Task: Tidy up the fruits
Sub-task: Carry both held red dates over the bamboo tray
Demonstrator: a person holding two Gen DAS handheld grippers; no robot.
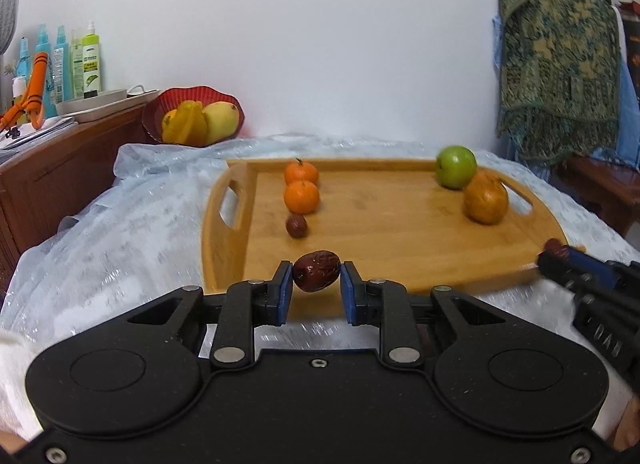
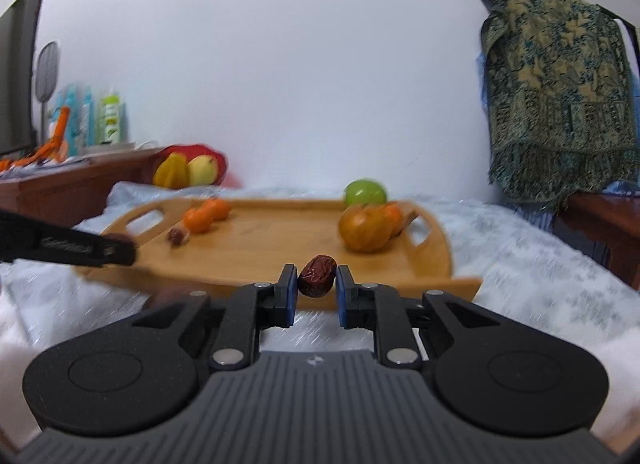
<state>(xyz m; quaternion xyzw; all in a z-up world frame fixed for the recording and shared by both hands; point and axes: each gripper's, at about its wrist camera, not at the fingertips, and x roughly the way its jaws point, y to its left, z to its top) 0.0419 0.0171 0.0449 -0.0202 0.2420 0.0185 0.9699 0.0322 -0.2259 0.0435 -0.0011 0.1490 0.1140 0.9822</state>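
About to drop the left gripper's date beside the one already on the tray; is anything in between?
Nothing visible: bare tray lies between the held date in the left gripper and the resting date.

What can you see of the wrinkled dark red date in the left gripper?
The wrinkled dark red date is oval, glossy and creased, like dried fruit. It lies crosswise, clamped at both ends between the blue pads of the left gripper, lifted in front of the near edge of the wooden tray. Nothing else touches it.
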